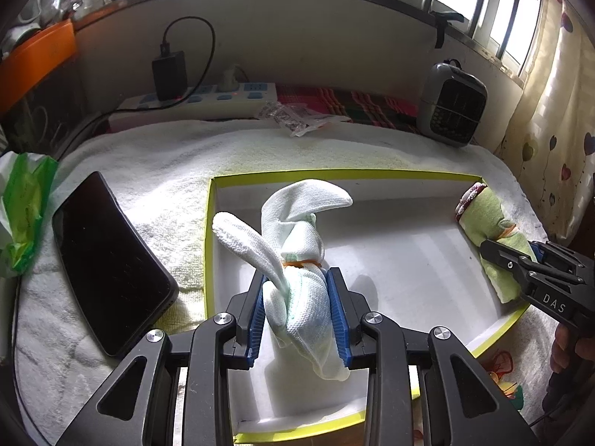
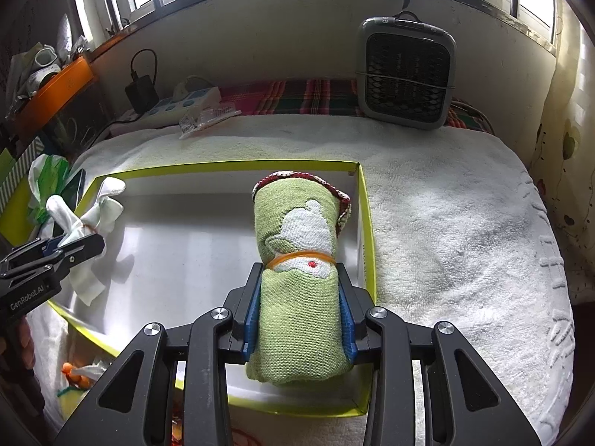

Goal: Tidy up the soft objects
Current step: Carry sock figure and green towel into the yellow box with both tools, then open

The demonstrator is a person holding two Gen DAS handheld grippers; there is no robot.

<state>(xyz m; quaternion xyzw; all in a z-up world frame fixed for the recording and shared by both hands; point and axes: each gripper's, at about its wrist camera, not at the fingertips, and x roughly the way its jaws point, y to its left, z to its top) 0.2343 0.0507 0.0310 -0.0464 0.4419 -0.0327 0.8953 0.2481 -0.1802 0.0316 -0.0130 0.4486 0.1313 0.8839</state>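
Right now your left gripper (image 1: pixel 295 314) has its blue pads pressed against both sides of a white cloth bundle (image 1: pixel 297 260) tied with an orange band, held over the left part of the white tray (image 1: pixel 390 260); your right gripper (image 2: pixel 299 319) is clamped the same way on a rolled green towel (image 2: pixel 297 260) lying along the tray's right wall; only the left wrist view shows the black phone (image 1: pixel 108 264) flat on the white bedcover (image 1: pixel 167 163) just beside the tray; only the right wrist view shows the duck-like white pattern on the green roll and the full face of the grey heater (image 2: pixel 405 78); the lower ends of both bundles are cut off behind the gripper bodies; the crinkled packet (image 1: pixel 293 117) near the power strip (image 1: pixel 208 94) is too small to read.
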